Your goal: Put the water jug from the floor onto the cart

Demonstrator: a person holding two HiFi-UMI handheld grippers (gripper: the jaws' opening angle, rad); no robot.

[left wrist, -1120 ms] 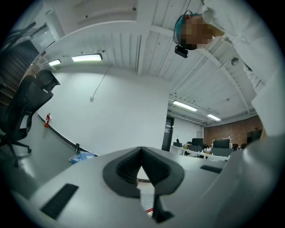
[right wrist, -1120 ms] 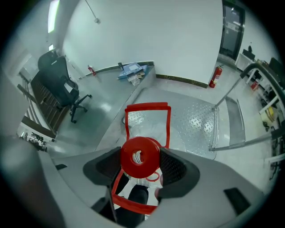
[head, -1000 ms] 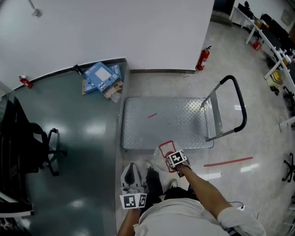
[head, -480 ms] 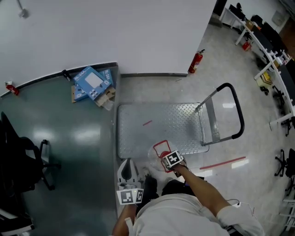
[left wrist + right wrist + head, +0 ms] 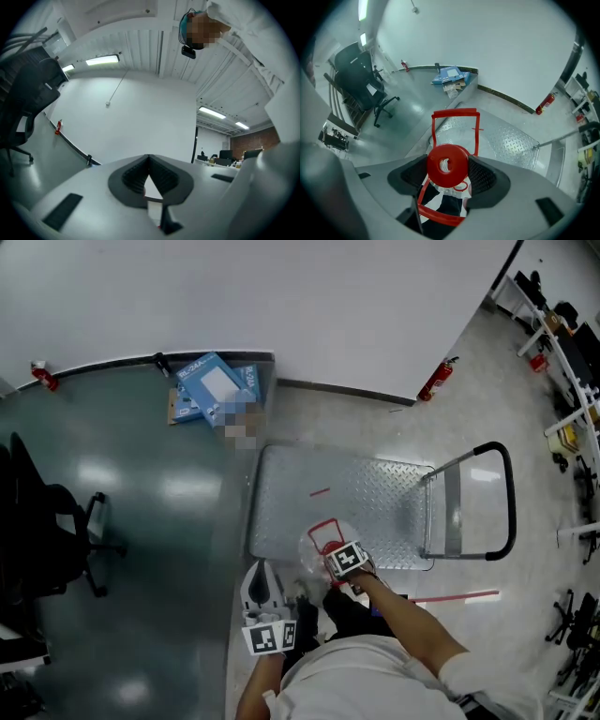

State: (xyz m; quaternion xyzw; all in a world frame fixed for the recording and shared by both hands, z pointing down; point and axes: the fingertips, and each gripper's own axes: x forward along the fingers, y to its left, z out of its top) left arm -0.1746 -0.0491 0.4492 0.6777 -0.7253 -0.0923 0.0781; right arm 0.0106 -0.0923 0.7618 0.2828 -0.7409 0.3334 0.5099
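Note:
The water jug (image 5: 310, 553) is a clear bottle with a red cap (image 5: 447, 163) and a red carry frame (image 5: 455, 127). It hangs over the near edge of the cart (image 5: 375, 507), a flat steel platform with a black push handle (image 5: 509, 502). My right gripper (image 5: 448, 165) is shut on the jug, with its pads (image 5: 481, 175) on both sides of the cap. In the head view the right gripper (image 5: 330, 550) sits just behind the jug. My left gripper (image 5: 149, 161) is shut on nothing and points up at the wall. In the head view the left gripper (image 5: 263, 577) is low, left of the jug.
Blue cartons (image 5: 214, 387) lie against the wall beyond the cart's far left corner. A fire extinguisher (image 5: 437, 381) stands by the wall at the right. A black office chair (image 5: 47, 531) is on the dark floor at left. Red tape (image 5: 452, 596) marks the floor.
The right gripper has carried the jug forward, from the floor side of the cart's edge to over that edge. The left gripper has stayed low and shut.

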